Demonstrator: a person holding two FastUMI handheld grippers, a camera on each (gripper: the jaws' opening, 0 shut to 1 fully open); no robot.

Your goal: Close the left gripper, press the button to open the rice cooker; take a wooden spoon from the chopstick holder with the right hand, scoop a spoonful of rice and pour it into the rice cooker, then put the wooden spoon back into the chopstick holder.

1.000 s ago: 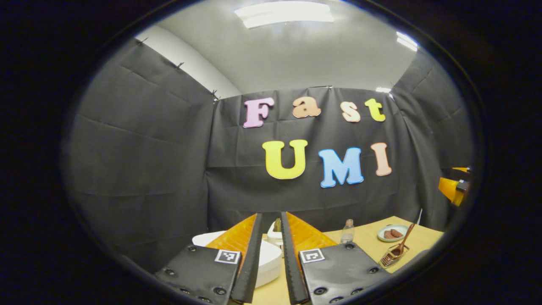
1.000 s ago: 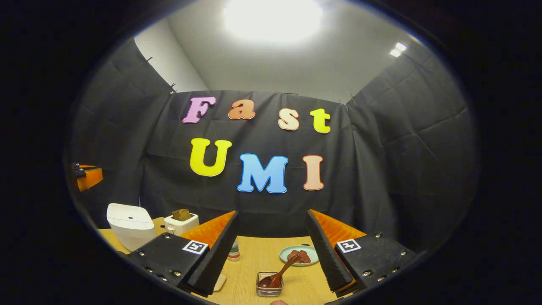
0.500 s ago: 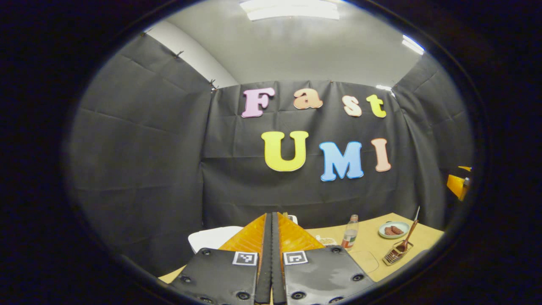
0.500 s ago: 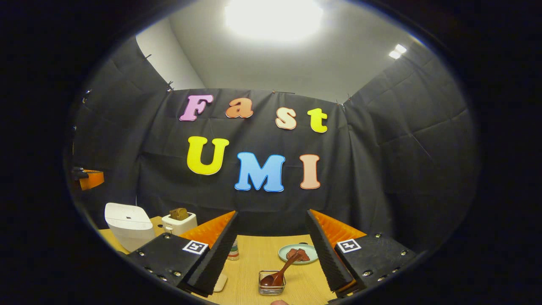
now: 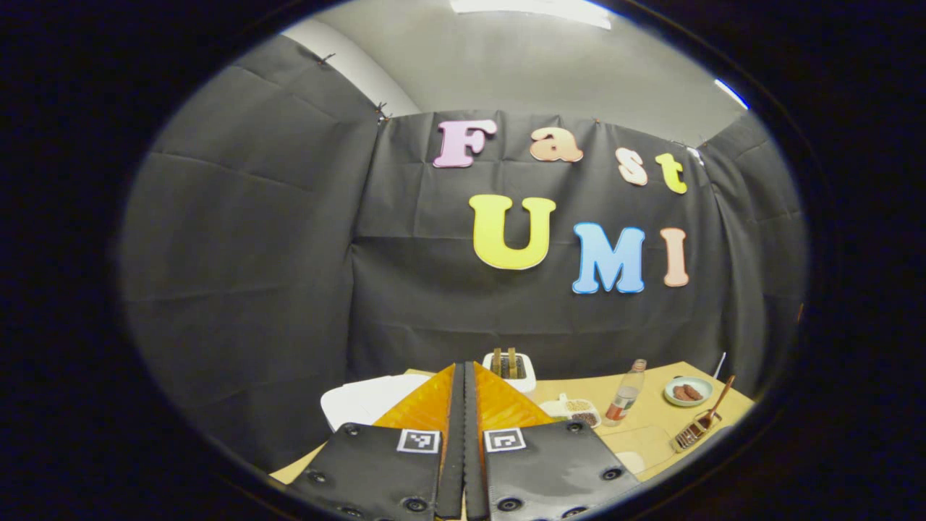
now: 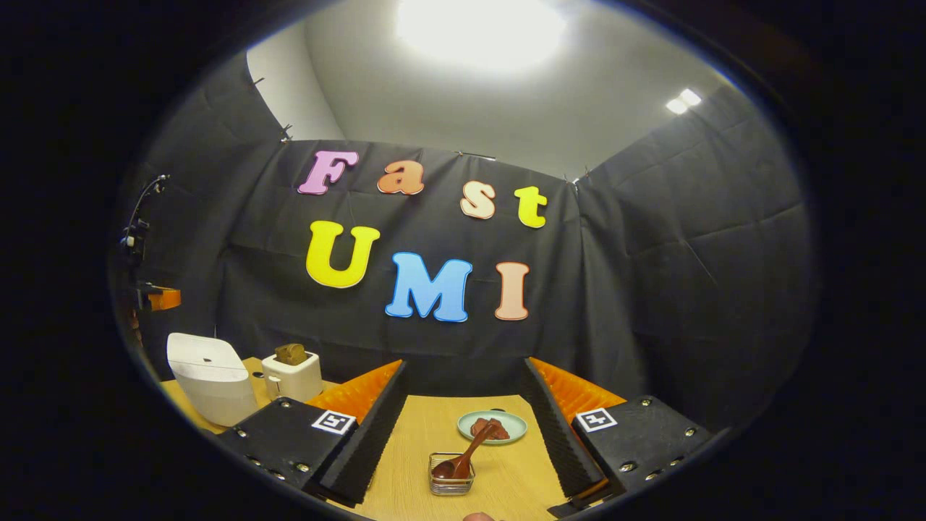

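A white rice cooker (image 5: 358, 401) with its lid down sits on the wooden table, just left of and beyond my left gripper (image 5: 463, 366), which is shut with nothing between its fingers. In the right gripper view the cooker (image 6: 206, 376) stands at the far left. A wire chopstick holder (image 6: 450, 483) holds a brown wooden spoon (image 6: 466, 456) that leans to the right; it lies low between the fingers of my open right gripper (image 6: 463, 373), some way ahead. The holder (image 5: 693, 432) also appears at the right in the left gripper view. A small dish of grains (image 5: 575, 409) lies right of the cooker.
A white toaster (image 6: 293, 375) with bread stands beside the cooker. A pale green plate (image 6: 492, 427) with brown food lies behind the holder. A small bottle (image 5: 626, 400) stands mid-table. The other gripper (image 6: 155, 297) hangs at the far left above the cooker.
My left gripper went from open to shut and has tipped so more of the table shows. The right gripper stayed open and drifted slightly; the spoon rests in the holder.
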